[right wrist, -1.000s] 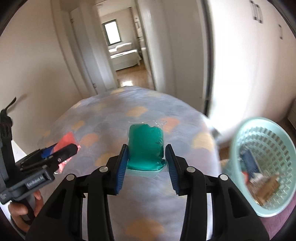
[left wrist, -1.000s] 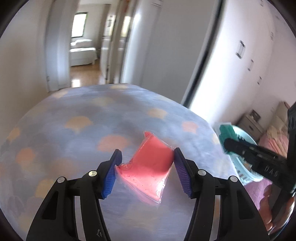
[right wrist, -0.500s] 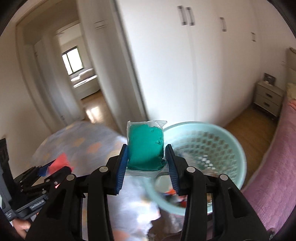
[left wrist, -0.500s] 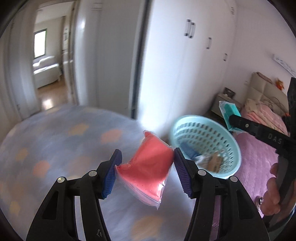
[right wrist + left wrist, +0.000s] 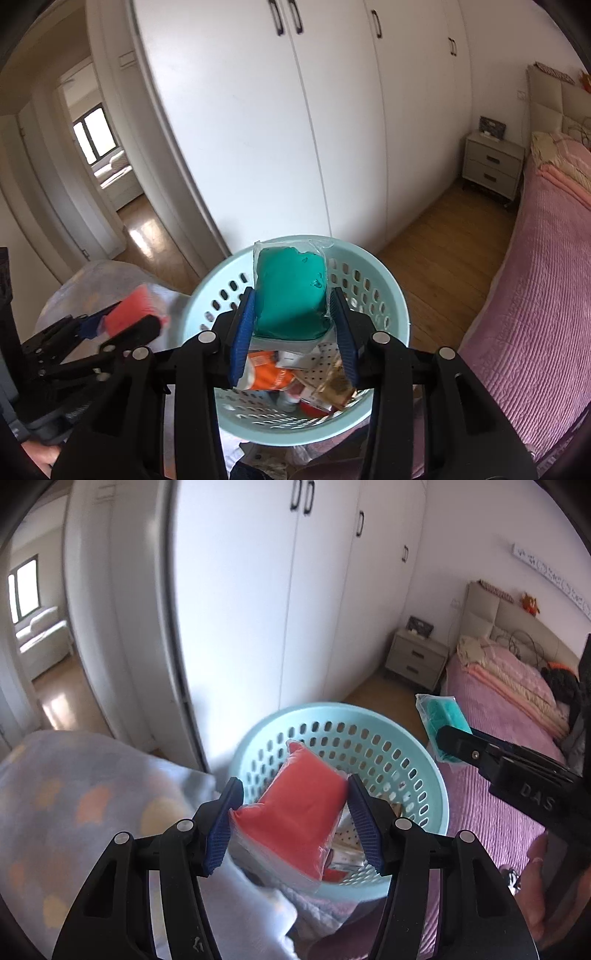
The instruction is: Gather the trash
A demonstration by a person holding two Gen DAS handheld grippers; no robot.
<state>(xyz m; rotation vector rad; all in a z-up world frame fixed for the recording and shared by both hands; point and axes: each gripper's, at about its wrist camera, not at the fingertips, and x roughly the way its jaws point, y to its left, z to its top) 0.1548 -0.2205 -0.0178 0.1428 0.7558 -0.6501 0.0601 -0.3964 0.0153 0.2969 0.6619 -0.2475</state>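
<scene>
Left gripper [image 5: 293, 825] pinches a soft red putty-filled clear plastic pouch [image 5: 295, 812]; right gripper [image 5: 291, 332] pinches a teal one [image 5: 290, 295]. Both hang over the pale blue perforated plastic basket [image 5: 391, 291]. Likely light, squashy, slick film; mid-body grips suit.

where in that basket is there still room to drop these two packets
In the pale blue perforated plastic basket, the near and right floor is crowded with wrappers and cartons. The far inner wall, behind the green packet in the right hand-held gripper, looks bare. The red packet sits in the left hand-held gripper.
</scene>
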